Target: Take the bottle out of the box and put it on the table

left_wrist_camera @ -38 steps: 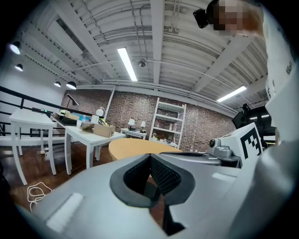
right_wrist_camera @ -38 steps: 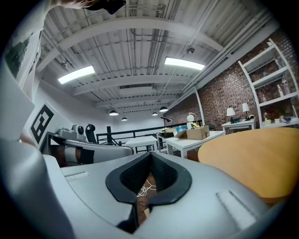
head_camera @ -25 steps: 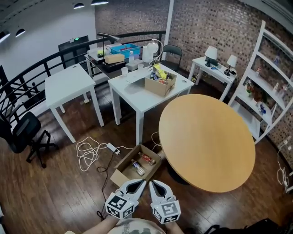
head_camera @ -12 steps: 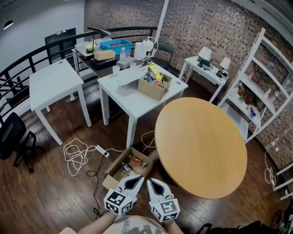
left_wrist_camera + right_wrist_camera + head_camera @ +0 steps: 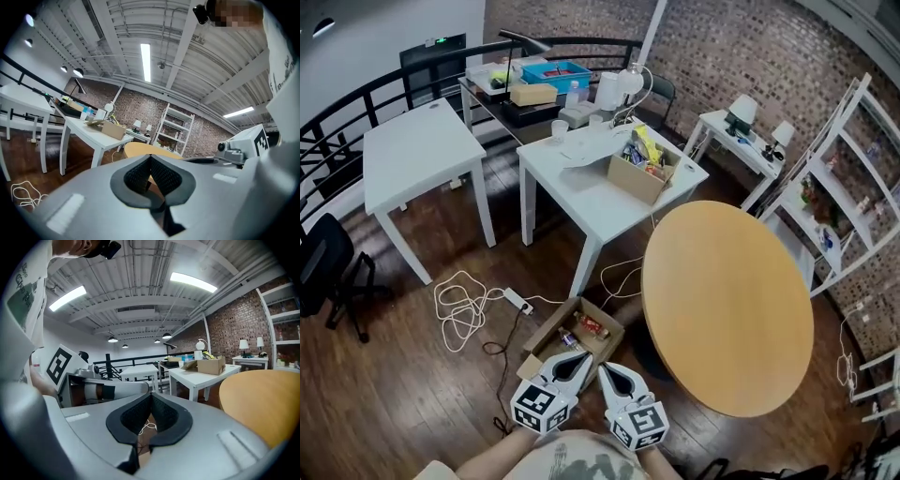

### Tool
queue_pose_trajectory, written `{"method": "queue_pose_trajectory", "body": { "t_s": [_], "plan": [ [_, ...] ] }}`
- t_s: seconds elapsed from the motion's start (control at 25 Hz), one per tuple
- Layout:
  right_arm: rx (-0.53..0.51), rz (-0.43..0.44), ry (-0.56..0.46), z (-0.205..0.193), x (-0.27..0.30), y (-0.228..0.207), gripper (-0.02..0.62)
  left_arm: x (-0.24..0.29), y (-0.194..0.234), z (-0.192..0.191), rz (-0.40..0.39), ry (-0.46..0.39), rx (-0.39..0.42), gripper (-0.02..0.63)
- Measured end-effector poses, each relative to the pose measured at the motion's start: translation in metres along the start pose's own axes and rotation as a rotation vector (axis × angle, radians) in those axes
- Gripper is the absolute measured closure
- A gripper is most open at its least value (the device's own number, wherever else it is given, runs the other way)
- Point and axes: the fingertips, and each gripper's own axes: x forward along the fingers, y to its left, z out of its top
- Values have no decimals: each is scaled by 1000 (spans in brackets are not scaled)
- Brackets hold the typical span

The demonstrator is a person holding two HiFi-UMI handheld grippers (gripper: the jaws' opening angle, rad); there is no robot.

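Currently the small clear bottle [image 5: 570, 339] lies inside the open brown cardboard box [image 5: 548, 330] on the floor, beside a red packet [image 5: 592, 325]. The left tongs [image 5: 581, 361] and right tongs [image 5: 607, 373] hover near the box, both closed and empty. One should probably open before lowering, then grip the bottle across its body.

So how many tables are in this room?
5: a white table at left, a second white table bearing a cardboard box, a dark desk behind it, a small side table at right, and the round wooden table. More may be out of view.
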Motion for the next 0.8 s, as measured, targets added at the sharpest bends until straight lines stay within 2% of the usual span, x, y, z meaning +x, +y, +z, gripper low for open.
{"method": "queue_pose_trajectory", "body": {
  "t_s": [0.24,0.48,0.64,0.8],
  "plan": [
    [3,45,35,-5,24,0,595,-2,33,-2,41,-14,-61,609],
    [25,120,106,-22,45,-13,595,0,49,-26,116,8,-145,609],
    [35,216,169,-42,59,-20,595,2,61,-50,205,21,-200,609],
    [45,312,239,-66,79,-38,591,27,75,-76,278,37,-252,609]
  ]
}}
